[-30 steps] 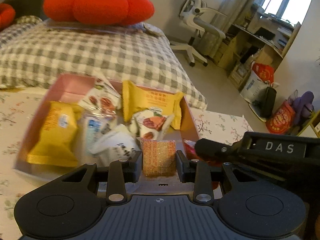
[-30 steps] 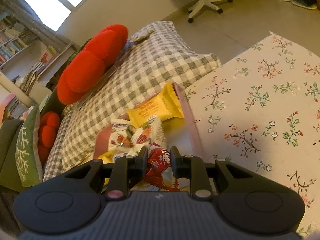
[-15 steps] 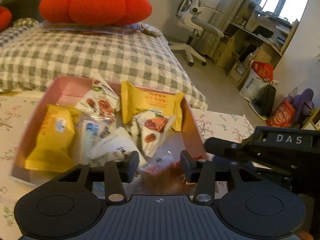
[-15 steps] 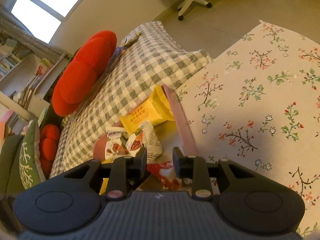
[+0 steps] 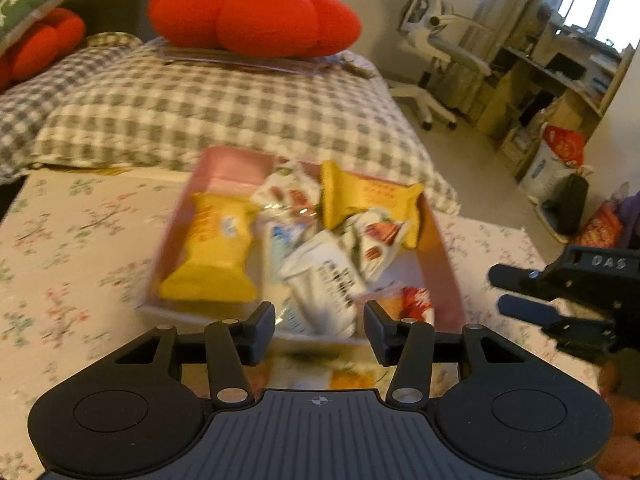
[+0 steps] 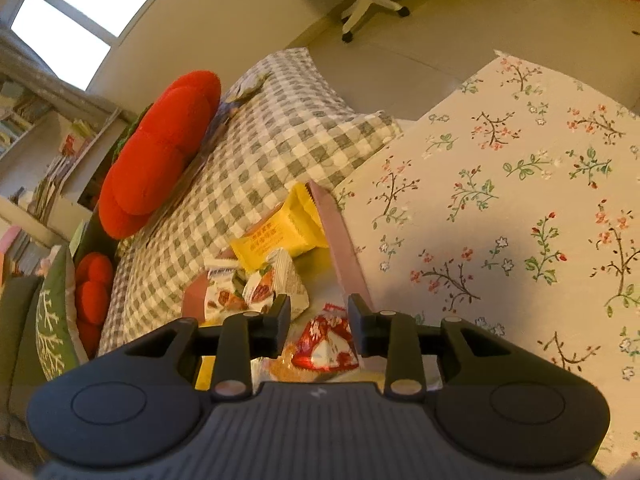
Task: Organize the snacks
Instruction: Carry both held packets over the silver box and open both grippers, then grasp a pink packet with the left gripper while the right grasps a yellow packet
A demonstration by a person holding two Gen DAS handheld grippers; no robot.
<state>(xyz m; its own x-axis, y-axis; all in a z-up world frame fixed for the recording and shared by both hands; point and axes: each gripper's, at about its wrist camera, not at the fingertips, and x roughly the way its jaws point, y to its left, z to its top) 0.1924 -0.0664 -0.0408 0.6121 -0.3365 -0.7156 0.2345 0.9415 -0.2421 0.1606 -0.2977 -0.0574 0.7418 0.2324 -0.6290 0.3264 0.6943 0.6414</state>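
Observation:
A pink box (image 5: 440,252) on the floral tablecloth holds several snack packets: two yellow ones (image 5: 212,248), white ones (image 5: 324,280) and a red packet (image 5: 416,300) at its near right corner. My left gripper (image 5: 319,332) is open and empty, just in front of the box's near edge. My right gripper (image 6: 319,330) is open and empty above the box's near right corner, over the red packet (image 6: 326,344); it also shows at the right of the left wrist view (image 5: 520,292). The pink box wall (image 6: 340,240) runs beside it.
A checked blanket (image 5: 200,120) with a red tomato cushion (image 5: 256,20) lies behind the box. The floral tablecloth (image 6: 520,200) spreads to the right. A white office chair (image 5: 440,52) and shelves stand on the floor beyond.
My left gripper let go of the orange packet and pulled back. My right gripper opened and released the red packet into the box, then lifted away.

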